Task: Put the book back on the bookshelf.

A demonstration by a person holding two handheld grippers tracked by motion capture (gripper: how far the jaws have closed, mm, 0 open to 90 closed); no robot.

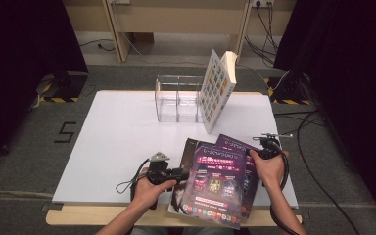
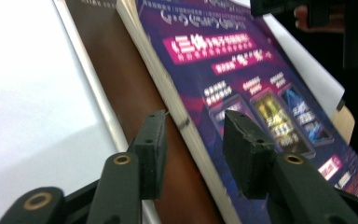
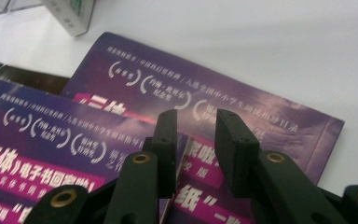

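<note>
In the high view, a purple-covered paperback (image 1: pixel 215 188) is seen lying on top of a loose pile at the near edge of the white surface (image 1: pixel 122 142), overhanging it slightly; a second purple book (image 1: pixel 237 145) and a dark brown one (image 1: pixel 188 149) are fanned out beneath. The left tongs (image 1: pixel 176 175) are held at the top book's left edge, the right tongs (image 1: pixel 263 143) by the pile's far right corner. Further back, a clear plastic organizer (image 1: pixel 176 100) is stood, with a white picture-covered book (image 1: pixel 217 90) leaned against it.

In the left gripper view, the left tongs (image 2: pixel 193 149) are spread, with the paperback's cream page edge (image 2: pixel 168 93) between the pads — no pinch is made.

In the right gripper view, the right tongs (image 3: pixel 196 151) are likewise spread above glossy, slightly creased covers (image 3: pixel 242 109), nothing gripped.

The step in hand is judged to be taking up the top book — next, both tongs would need closing on its opposite edges before a lift toward the organizer.
</note>
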